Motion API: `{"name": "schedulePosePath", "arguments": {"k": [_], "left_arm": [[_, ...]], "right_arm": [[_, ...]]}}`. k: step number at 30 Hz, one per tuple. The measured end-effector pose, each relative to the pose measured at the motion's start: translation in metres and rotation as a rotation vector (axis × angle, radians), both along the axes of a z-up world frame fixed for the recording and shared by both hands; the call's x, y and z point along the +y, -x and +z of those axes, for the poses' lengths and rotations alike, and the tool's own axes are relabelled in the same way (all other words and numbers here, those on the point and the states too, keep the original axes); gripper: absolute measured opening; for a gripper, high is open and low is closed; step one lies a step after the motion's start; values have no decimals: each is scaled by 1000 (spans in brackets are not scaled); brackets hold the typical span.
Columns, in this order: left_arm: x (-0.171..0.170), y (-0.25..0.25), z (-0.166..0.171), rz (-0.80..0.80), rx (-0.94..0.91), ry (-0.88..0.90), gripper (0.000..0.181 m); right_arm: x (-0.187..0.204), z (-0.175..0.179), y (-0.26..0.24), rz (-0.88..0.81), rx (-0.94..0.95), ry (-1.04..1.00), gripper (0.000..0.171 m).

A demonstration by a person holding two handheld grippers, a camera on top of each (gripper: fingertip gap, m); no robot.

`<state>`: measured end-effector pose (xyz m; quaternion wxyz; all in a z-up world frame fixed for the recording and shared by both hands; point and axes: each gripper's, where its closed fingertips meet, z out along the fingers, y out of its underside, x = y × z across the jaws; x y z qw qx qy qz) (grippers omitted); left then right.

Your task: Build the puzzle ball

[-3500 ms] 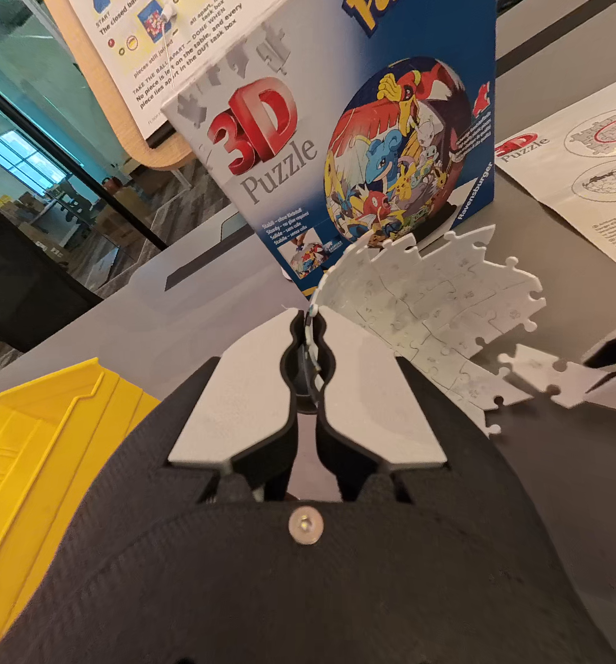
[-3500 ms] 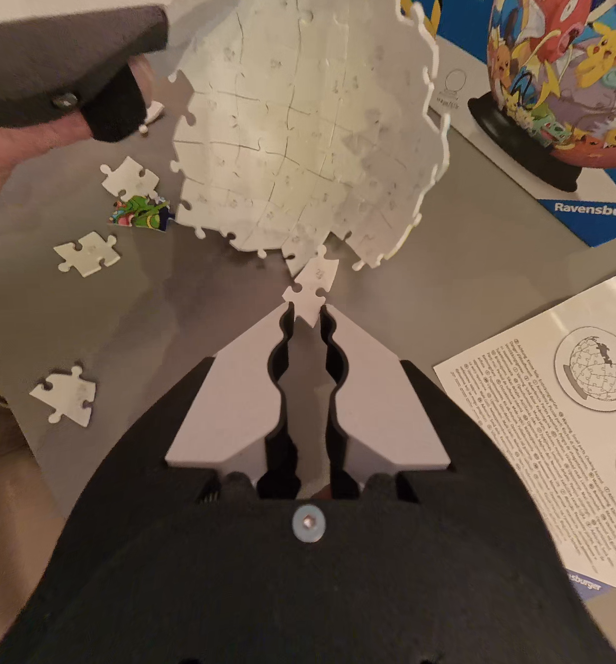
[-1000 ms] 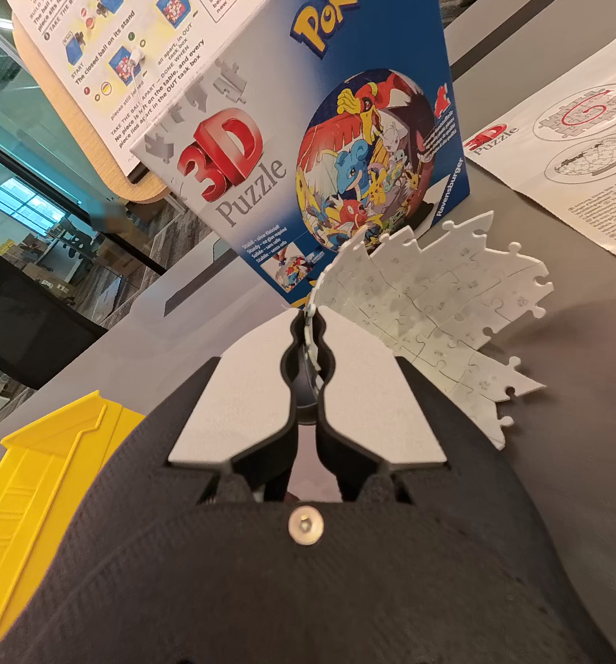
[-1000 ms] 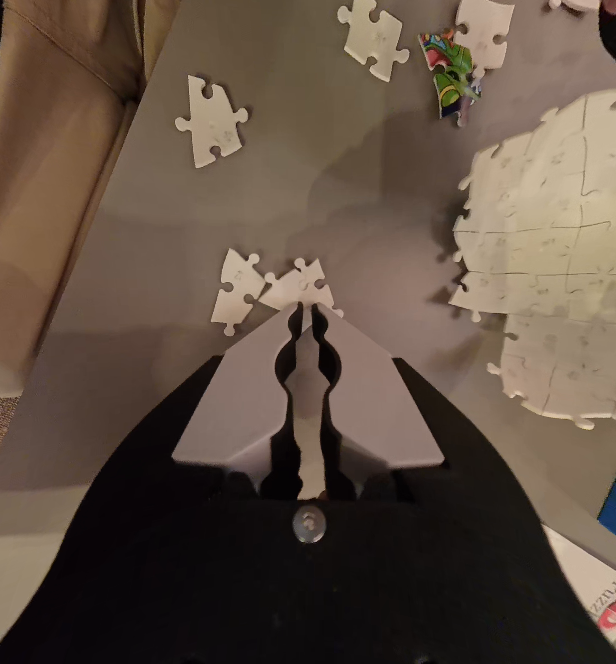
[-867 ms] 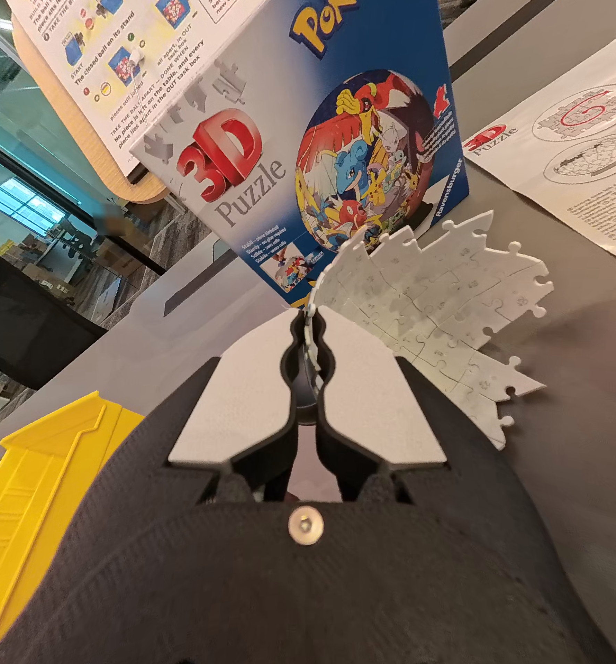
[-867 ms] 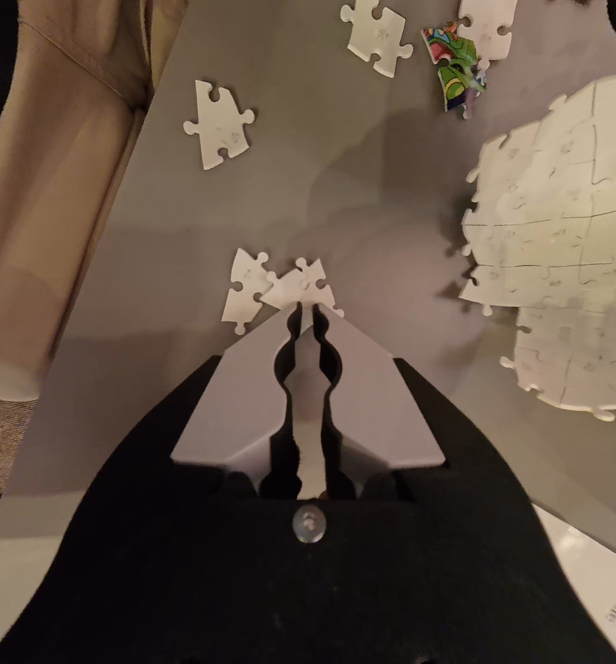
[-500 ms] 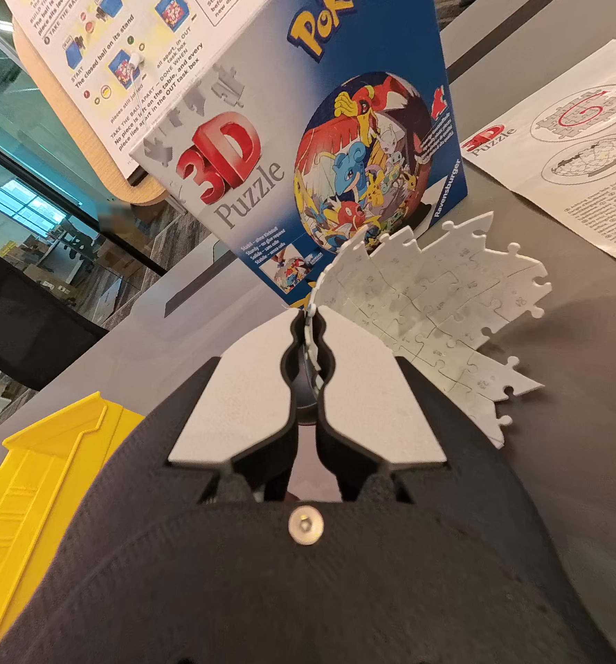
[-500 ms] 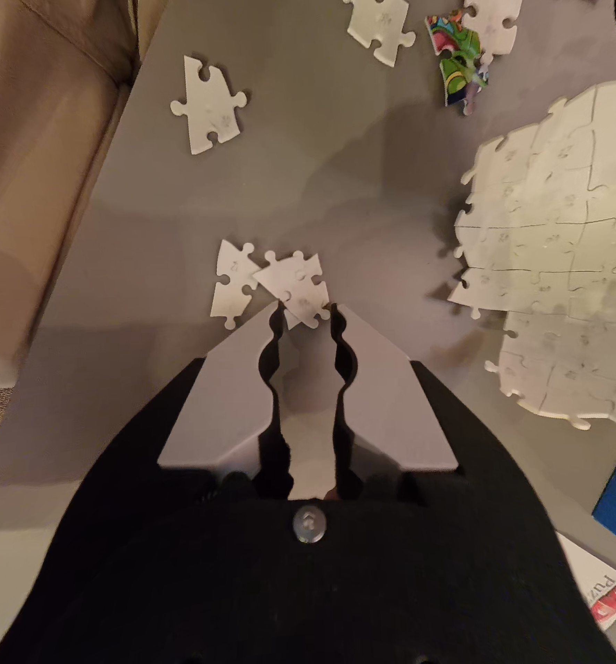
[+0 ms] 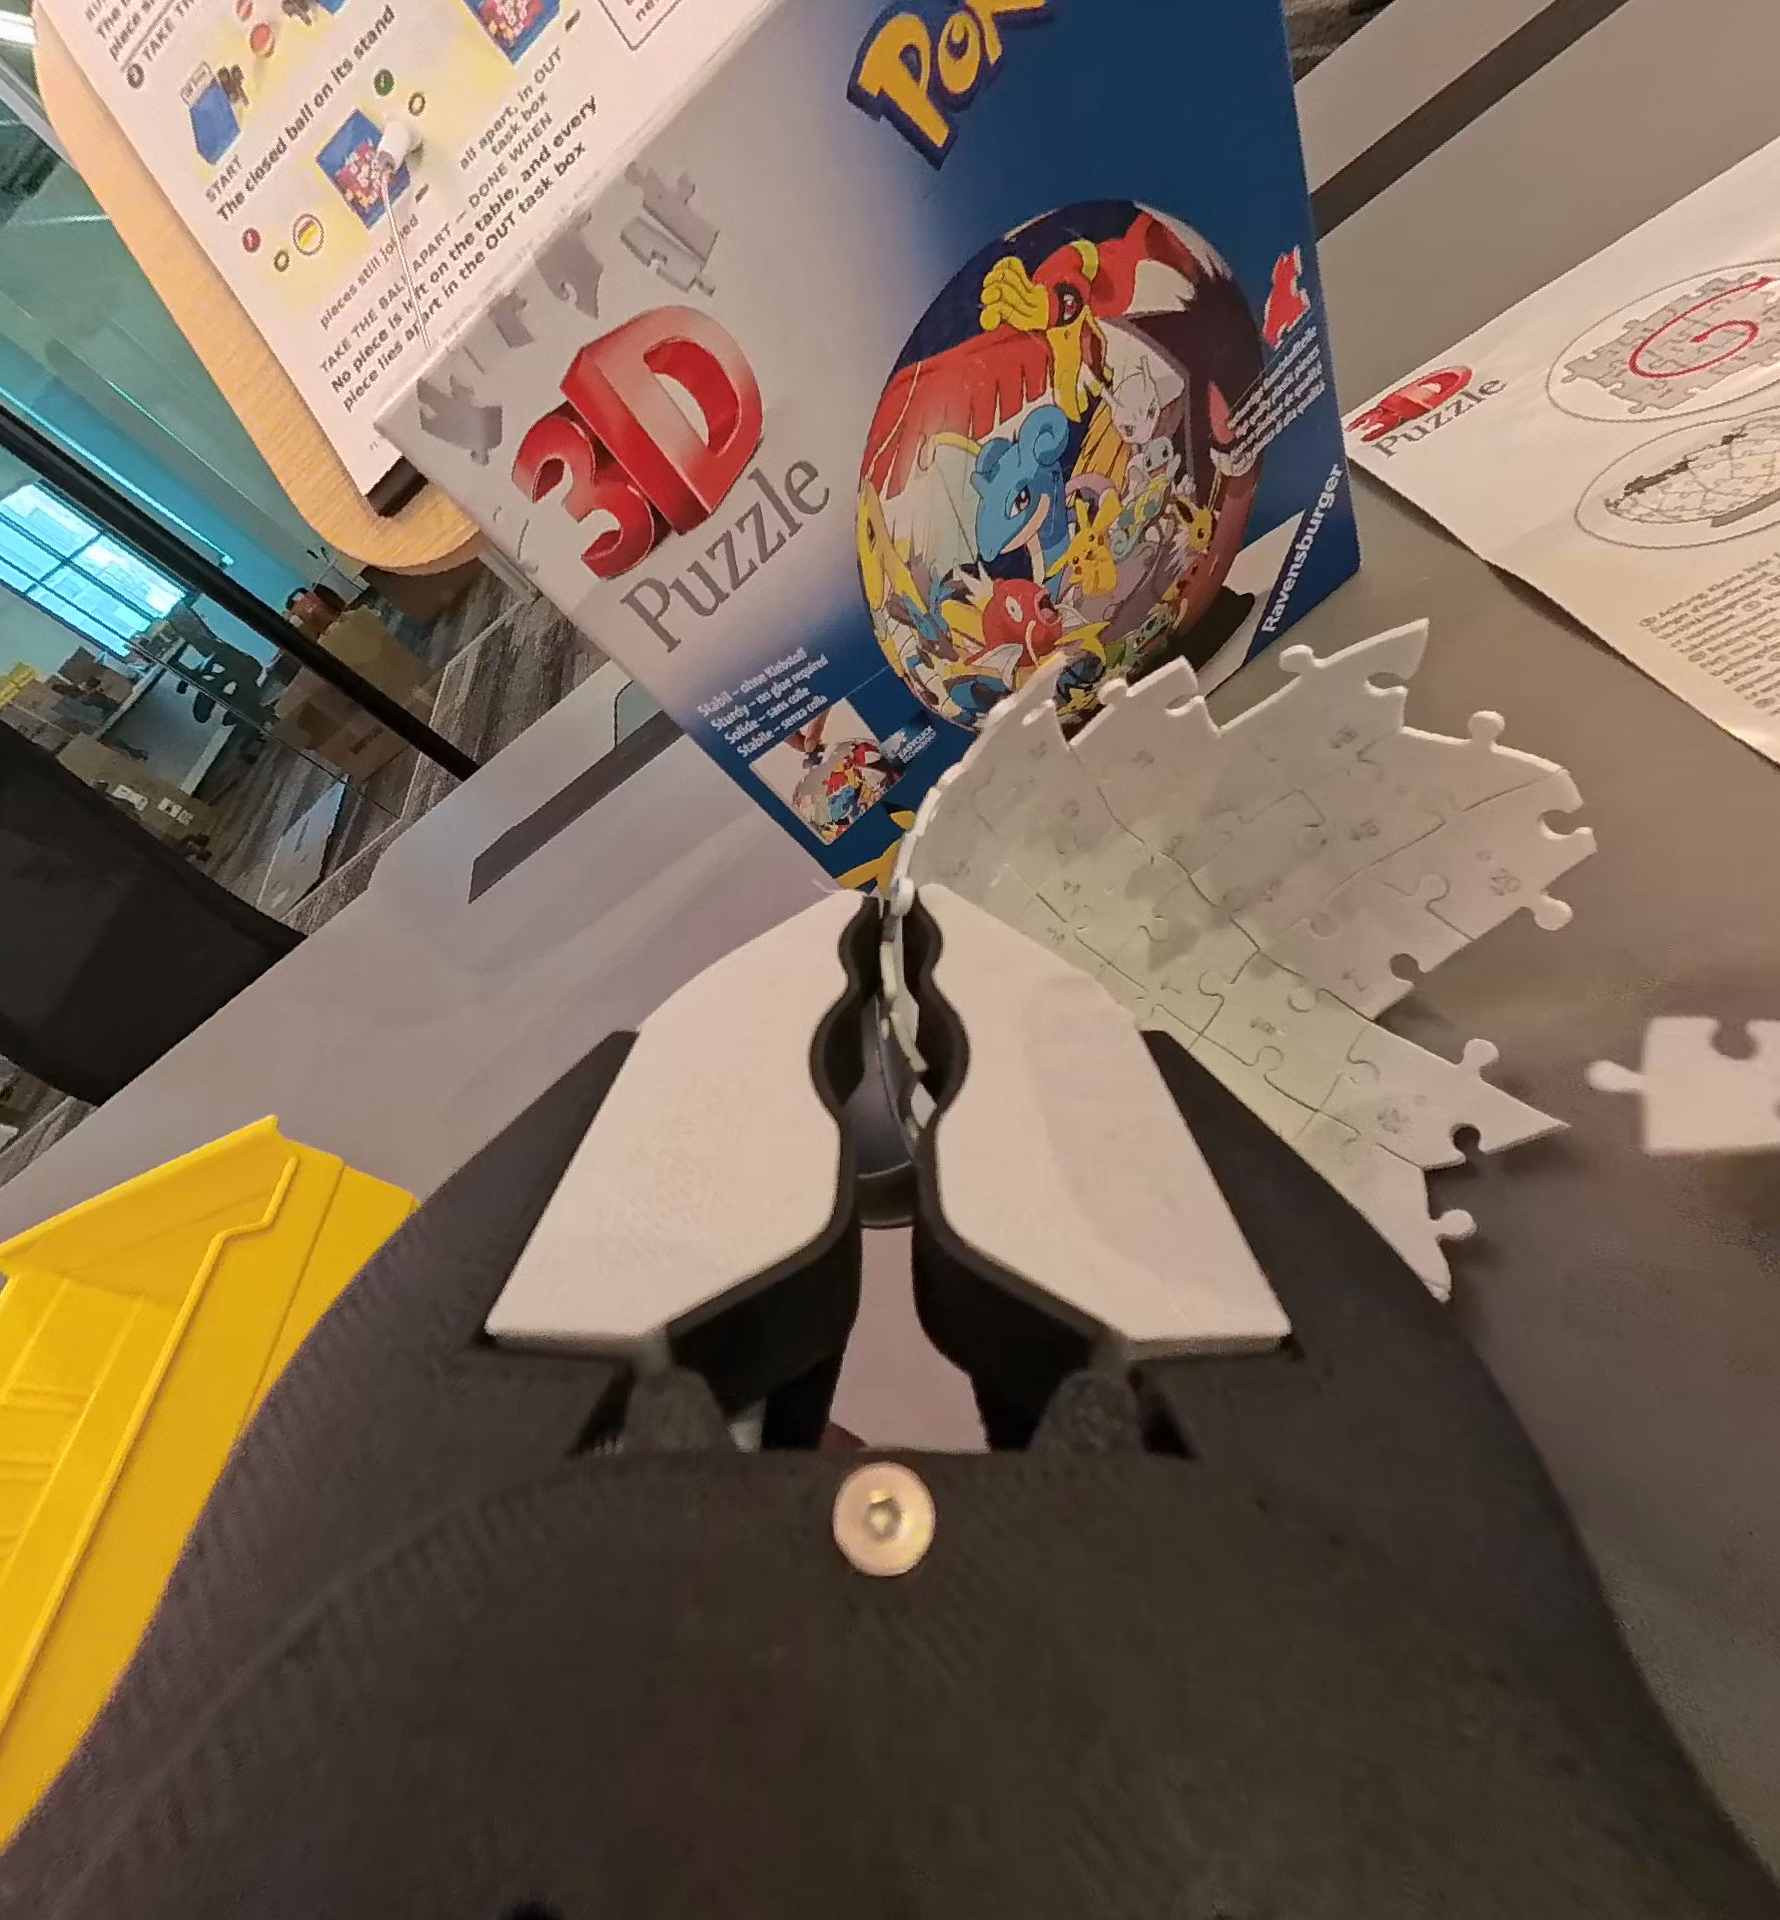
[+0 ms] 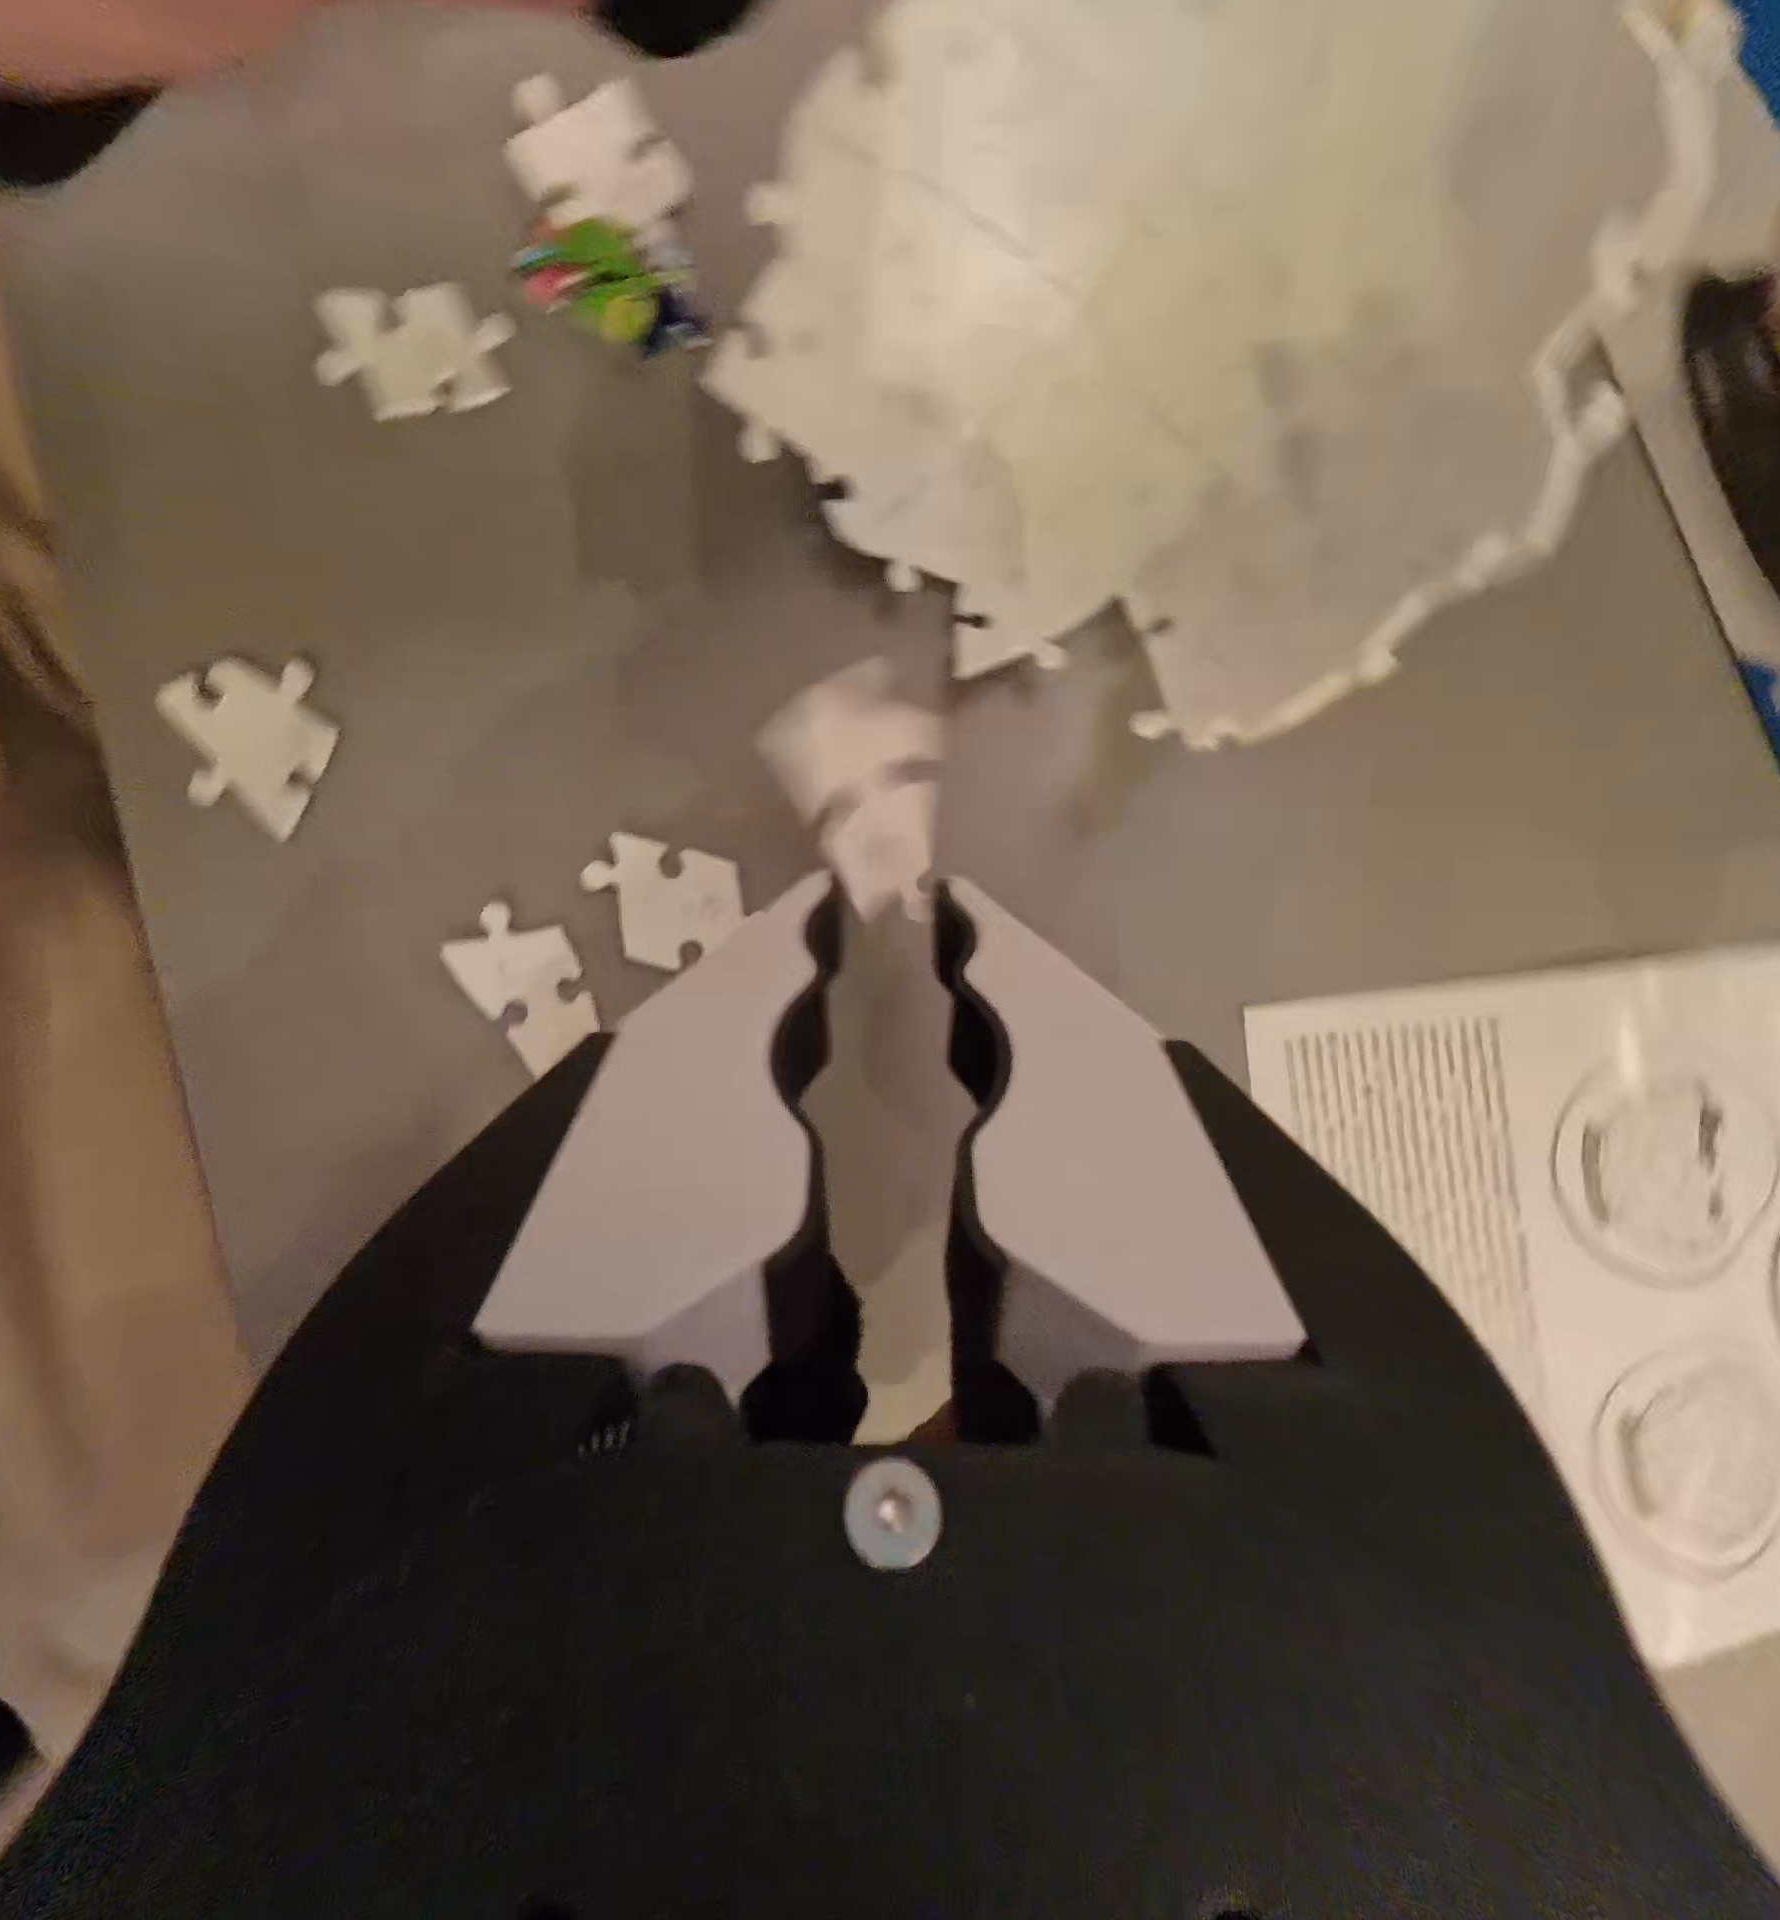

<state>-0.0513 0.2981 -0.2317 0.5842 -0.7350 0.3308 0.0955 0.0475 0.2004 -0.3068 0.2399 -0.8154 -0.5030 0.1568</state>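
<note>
The partly built puzzle ball [image 9: 1229,883] is a curved white shell of joined pieces, seen from its inner side. My left gripper [image 9: 896,906] is shut on the shell's left rim and holds it up over the grey table. My right gripper [image 10: 881,888] is shut on a single white puzzle piece [image 10: 865,769], held just below the shell's jagged lower edge [image 10: 1052,644] without touching it. That piece also shows at the right of the left wrist view [image 9: 1759,1101]. The right wrist view is blurred by motion.
Several loose white pieces [image 10: 252,743] and one coloured piece [image 10: 616,281] lie on the table left of the shell. The puzzle box [image 9: 917,416] stands behind the shell. An instruction sheet [image 10: 1592,1247] lies at the right, a yellow plastic part [image 9: 86,1403] at the left. The tips of one gripper are about 15 cm away from the tips of the other.
My right gripper closed on a loose piece from the table, lifted it and swung it over to the shell's lower edge. My left gripper has held the shell nearly still.
</note>
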Motion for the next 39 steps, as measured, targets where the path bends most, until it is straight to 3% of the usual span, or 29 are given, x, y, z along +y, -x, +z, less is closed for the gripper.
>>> {"name": "schedulePosePath", "arguments": {"k": [4, 18, 35, 39], "left_arm": [[-1, -4, 1, -5, -4, -4, 4], [-8, -11, 2, -17, 8, -16, 3], [-12, -18, 4, -22, 58, -49, 4], [-12, -18, 4, -23, 58, -49, 4]], "right_arm": [[10, -4, -3, -251, 57, 27, 12], [26, -8, 3, -549, 89, -52, 12], [24, -22, 8, -668, 136, -27, 12], [24, -18, 9, -668, 163, -31, 23]]}}
